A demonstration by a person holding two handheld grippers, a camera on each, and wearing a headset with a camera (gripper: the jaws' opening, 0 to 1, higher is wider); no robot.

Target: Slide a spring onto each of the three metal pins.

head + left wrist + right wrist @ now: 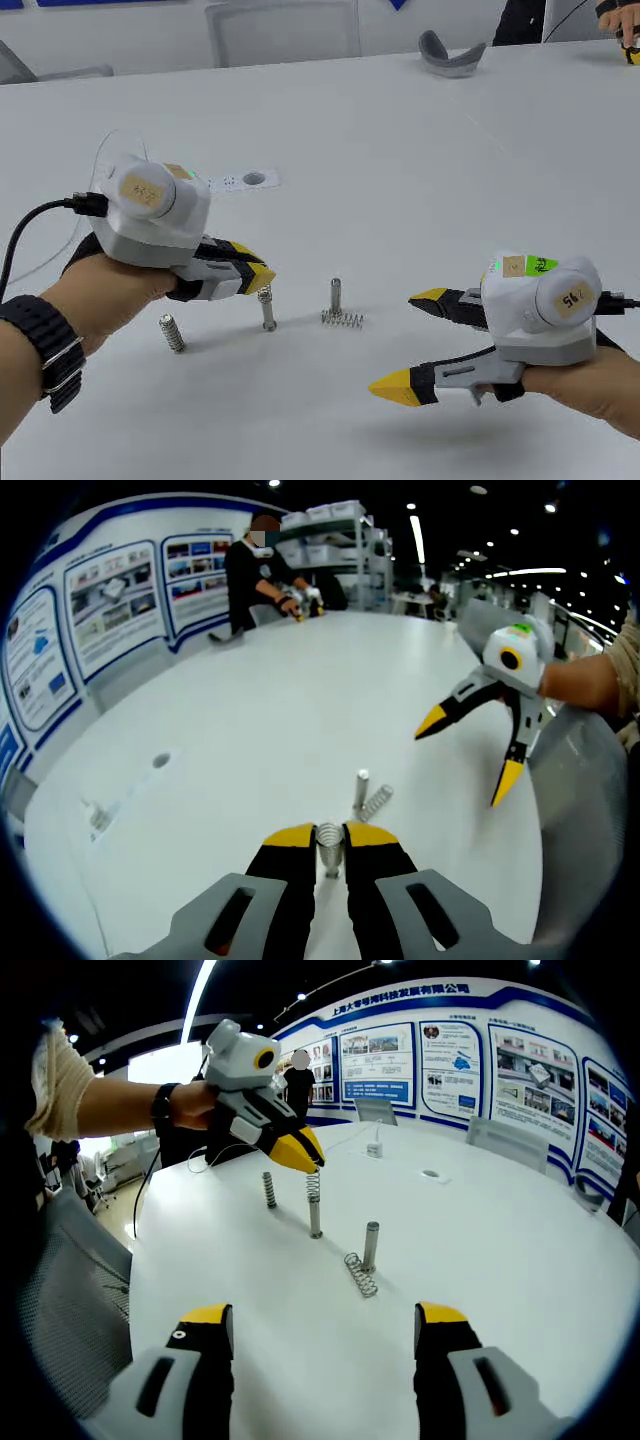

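My left gripper (329,836) pinches a spring (314,1185) atop the middle pin (268,312), seemingly partly threaded on. My right gripper (322,1314) gapes wide, near the loose spring (358,1273).

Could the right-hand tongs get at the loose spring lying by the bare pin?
Probably yes: the right tongs stand open, with only bare table between them and the loose spring. The bare pin close beside it may call for care.

On a table (400,180), left pin (166,320) inside a spring (174,338), middle pin (268,314) under left gripper (262,279)'s held spring (329,839), loose spring (343,319) beside right pin (336,292).
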